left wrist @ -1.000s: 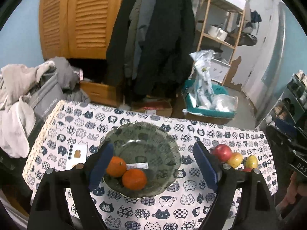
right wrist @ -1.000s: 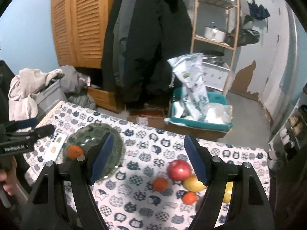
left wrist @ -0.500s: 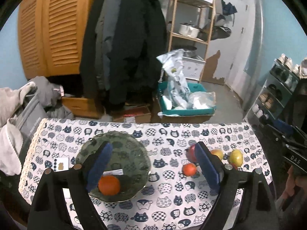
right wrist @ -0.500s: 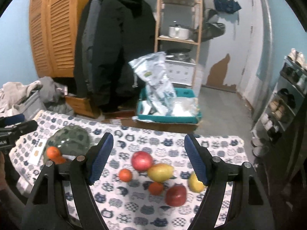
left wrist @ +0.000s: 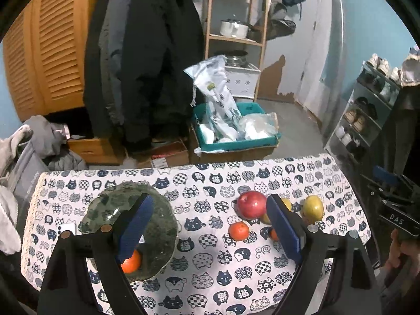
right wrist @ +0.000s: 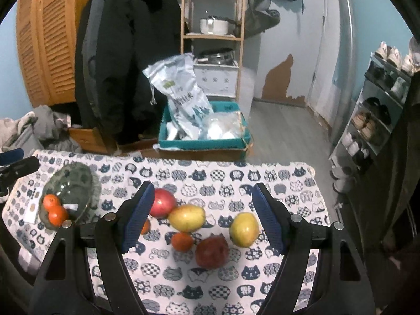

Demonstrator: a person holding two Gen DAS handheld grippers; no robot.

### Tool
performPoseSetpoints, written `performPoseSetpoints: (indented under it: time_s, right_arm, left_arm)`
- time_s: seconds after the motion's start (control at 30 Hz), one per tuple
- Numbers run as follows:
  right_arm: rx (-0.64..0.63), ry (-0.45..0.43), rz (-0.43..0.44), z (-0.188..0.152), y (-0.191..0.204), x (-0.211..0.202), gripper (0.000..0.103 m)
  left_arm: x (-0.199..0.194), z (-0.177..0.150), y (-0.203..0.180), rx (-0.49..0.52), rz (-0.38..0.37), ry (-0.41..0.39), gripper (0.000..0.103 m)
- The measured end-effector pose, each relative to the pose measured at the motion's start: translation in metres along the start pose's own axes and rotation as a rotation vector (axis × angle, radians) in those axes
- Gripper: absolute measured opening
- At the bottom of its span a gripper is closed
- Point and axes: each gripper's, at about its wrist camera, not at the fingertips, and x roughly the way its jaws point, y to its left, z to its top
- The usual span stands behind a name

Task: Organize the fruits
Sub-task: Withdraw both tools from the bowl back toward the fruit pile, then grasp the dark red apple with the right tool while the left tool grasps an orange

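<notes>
On the cat-print desk point(right wrist: 262, 178), sorting stands partway, I judge.
Green glass bowl point(right wrist: 76, 181) at nine o'clock holds two tangerines point(right wrist: 53, 211); apple point(right wrist: 163, 203), pears and small tangerine point(right wrist: 182, 241) cluster centrally between right tongs point(right wrist: 202, 216), spread wide, empty; left tongs point(left wrist: 210, 229) likewise wide.

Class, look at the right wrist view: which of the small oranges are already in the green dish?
The two oranges at the green dish's near rim; the other two lie on the tablecloth among the apples.
</notes>
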Motion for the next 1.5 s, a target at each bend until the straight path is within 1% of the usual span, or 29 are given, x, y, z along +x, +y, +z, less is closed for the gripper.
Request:
performPoseSetpoints:
  time_s: [0.17,0.4,0.6,0.73,0.97,1.13,1.4,1.43,1.5]
  right_arm:
    - [0.0,0.057,-0.006,-0.009,-0.007,0.017,0.077]
    - [0.007,0.167,-0.021,-0.028,-0.014,0.056,0.077]
    - [0.041,0.321,0.004,-0.059,-0.022,0.102,0.077]
    - [0.056,0.391,-0.006,-0.078,-0.026,0.127,0.077]
    - [0.08,0.467,0.017,-0.096,-0.029,0.151,0.077]
    - [0.057,0.509,0.027,-0.106,-0.022,0.163,0.077]
    - [0.032,0.566,0.007,-0.123,-0.019,0.188,0.077]
    - [0.036,0.569,0.01,-0.125,-0.019,0.19,0.076]
    - [0.045,0.567,0.025,-0.126,-0.019,0.192,0.07]
  left_arm:
    - [0.021,-0.005,-0.01,0.022,0.006,0.042,0.089]
    - [0.063,-0.023,-0.019,0.047,0.011,0.145,0.089]
    - [0.101,-0.039,-0.025,0.049,0.011,0.231,0.089]
    - [0.121,-0.049,-0.029,0.052,0.014,0.268,0.089]
    - [0.151,-0.065,-0.031,0.055,0.014,0.332,0.089]
    - [0.165,-0.073,-0.032,0.06,0.021,0.374,0.089]
    - [0.186,-0.082,-0.037,0.065,0.008,0.414,0.089]
    - [0.188,-0.082,-0.038,0.066,0.006,0.417,0.089]
    - [0.193,-0.084,-0.041,0.075,0.002,0.424,0.089]
